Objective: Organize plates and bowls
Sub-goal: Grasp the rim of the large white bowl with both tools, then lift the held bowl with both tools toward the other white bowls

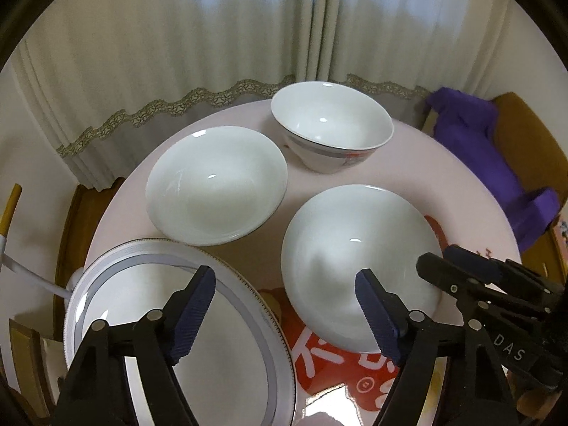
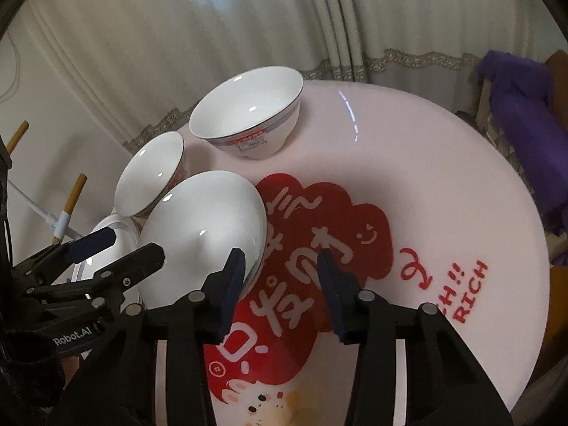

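On the round pink table (image 1: 269, 266) stand a deep white bowl with a blue band (image 1: 332, 126) at the back, a shallow white bowl (image 1: 216, 184) left of it, another white bowl (image 1: 358, 262) at front right, and a flat plate with a patterned rim (image 1: 170, 319) at front left. My left gripper (image 1: 285, 314) is open and empty, above the gap between plate and front bowl. My right gripper (image 2: 280, 287) is open and empty, its left finger (image 2: 232, 284) close to the front bowl's (image 2: 206, 234) rim. The banded bowl (image 2: 248, 113) and shallow bowl (image 2: 151, 174) lie beyond.
A red print with white characters (image 2: 319, 248) covers the table's middle. A purple cloth (image 1: 479, 156) hangs over a wooden chair at the right. Curtains hang behind the table. A white stand with wooden pegs (image 2: 67, 209) is at the left.
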The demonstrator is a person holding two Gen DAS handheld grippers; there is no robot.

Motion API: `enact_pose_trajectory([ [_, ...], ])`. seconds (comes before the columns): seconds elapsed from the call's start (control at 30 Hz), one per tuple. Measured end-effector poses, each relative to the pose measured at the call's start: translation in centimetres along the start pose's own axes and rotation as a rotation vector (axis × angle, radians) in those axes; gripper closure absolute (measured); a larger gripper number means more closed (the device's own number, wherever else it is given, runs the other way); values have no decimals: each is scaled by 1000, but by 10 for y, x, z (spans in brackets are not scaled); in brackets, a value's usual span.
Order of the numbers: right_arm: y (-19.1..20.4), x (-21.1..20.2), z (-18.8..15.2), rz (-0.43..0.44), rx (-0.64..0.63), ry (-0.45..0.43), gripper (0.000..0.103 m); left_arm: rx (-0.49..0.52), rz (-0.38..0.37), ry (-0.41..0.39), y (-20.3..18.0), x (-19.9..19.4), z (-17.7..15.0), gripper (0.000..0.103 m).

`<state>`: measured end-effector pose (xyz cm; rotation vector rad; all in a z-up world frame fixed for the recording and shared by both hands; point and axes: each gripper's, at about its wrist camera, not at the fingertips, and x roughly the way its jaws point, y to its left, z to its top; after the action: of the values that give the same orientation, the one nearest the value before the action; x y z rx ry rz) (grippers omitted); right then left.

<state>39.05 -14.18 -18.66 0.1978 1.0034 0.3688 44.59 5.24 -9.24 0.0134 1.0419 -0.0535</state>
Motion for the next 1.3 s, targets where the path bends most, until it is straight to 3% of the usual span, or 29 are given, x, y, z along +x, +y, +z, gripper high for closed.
enact_pose_trajectory([
  [0.07,1,2,2,13,-5,13,67,11,-3,11,-3,5,8,41],
  [0.33,1,8,4,29,-16,44,90,16,-51,52,-9,28,14,67],
  [0.47,-6,11,3,56,6,62,92,20,-100,66,-4,32,19,90],
  [0.57,-4,11,3,69,3,69,92,38,-53,53,-6,34,21,91],
  [0.83,-1,1,5,79,6,63,93,15,-70,16,0,18,17,93],
  [1.3,59,-41,47,72,-101,-35,93,-68,-74,-111,56,-51,28,93],
])
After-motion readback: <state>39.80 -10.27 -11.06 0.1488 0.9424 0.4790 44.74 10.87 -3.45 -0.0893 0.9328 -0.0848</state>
